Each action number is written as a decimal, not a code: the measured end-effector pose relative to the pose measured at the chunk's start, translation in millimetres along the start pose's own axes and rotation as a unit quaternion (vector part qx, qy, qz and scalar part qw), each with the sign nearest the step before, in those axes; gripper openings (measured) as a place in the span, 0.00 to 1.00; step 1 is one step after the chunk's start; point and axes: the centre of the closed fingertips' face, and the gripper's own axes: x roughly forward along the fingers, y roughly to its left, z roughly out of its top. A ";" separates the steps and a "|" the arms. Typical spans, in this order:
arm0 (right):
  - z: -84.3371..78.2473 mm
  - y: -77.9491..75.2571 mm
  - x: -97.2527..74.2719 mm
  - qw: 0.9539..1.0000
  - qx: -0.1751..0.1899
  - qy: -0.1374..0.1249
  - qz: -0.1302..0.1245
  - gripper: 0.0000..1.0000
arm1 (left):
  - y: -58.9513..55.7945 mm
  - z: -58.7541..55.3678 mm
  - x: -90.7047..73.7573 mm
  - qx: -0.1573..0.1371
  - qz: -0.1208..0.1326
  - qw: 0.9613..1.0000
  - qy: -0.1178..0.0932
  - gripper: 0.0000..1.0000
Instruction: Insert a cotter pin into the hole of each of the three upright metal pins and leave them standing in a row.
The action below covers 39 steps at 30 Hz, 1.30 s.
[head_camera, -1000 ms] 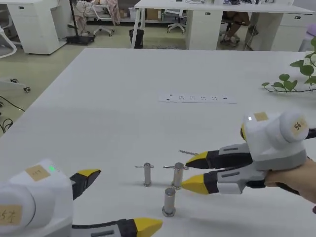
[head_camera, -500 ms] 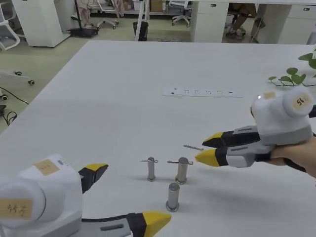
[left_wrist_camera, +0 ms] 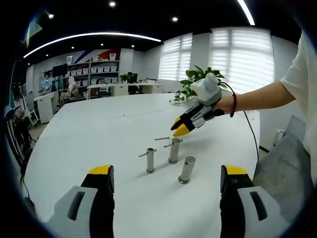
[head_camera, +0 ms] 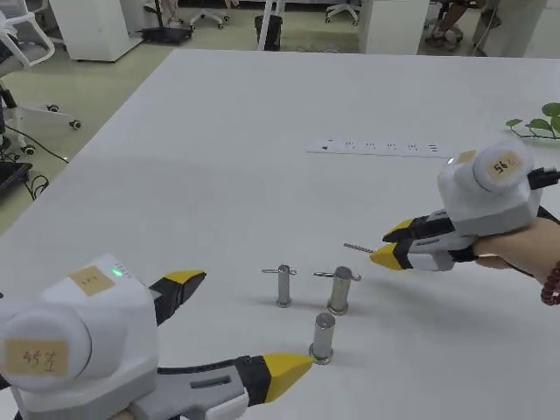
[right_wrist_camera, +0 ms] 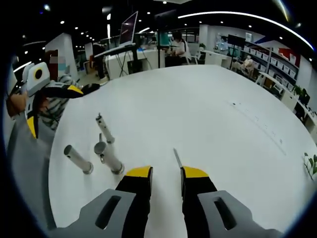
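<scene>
The front metal pin point(head_camera: 323, 338) stands upright on the white desk point(head_camera: 219, 131), and its top is bare, with nothing through it. It stands just past the left hand-held gripper point(head_camera: 241, 324), which hovers at the near edge of the head view. The jaws of this hand-held gripper are spread wide and nothing is between them.

A little farther back, two more pins stand upright side by side. The left rear metal pin point(head_camera: 283, 286) has a thin wire pin point(head_camera: 278, 271) crosswise through it near the top. The right rear metal pin point(head_camera: 339, 291) carries a second wire pin point(head_camera: 328, 276) in the same way. The front pin is nearer the right rear one, so the three form a triangle, not a row.

Beyond them and to the right, a loose cotter pin point(head_camera: 357, 248) lies flat on the desk. The yellow tips of the right hand-held gripper point(head_camera: 391, 244) sit just short of it, not touching, low over the desk. Its jaws are drawn close with a narrow gap and grasp nothing. A hand point(head_camera: 516, 249) holds it from the right.

Farther up the desk lies a flat white power strip point(head_camera: 381, 148), well apart from the pins. Green plant leaves point(head_camera: 535, 129) show at the right edge. Past the desk there is an office chair point(head_camera: 22, 48) on the floor.
</scene>
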 end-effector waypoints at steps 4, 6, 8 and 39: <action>-5.6 -8.1 8.4 1.000 -0.003 0.017 -0.003 0.23 | -2.2 -0.4 0.6 -0.001 -0.003 1.000 -0.001 0.88; -8.5 -11.9 11.8 1.000 -0.003 0.028 -0.006 0.22 | -3.7 -1.0 1.0 0.002 -0.005 1.000 0.002 0.88; -9.7 -13.5 14.2 0.999 -0.008 0.034 -0.007 0.20 | -4.0 -1.6 1.4 0.002 -0.005 1.000 0.004 0.88; -17.2 -19.3 29.2 0.989 -0.074 0.128 0.000 0.04 | -11.5 -6.5 2.2 0.002 -0.019 1.000 0.018 0.83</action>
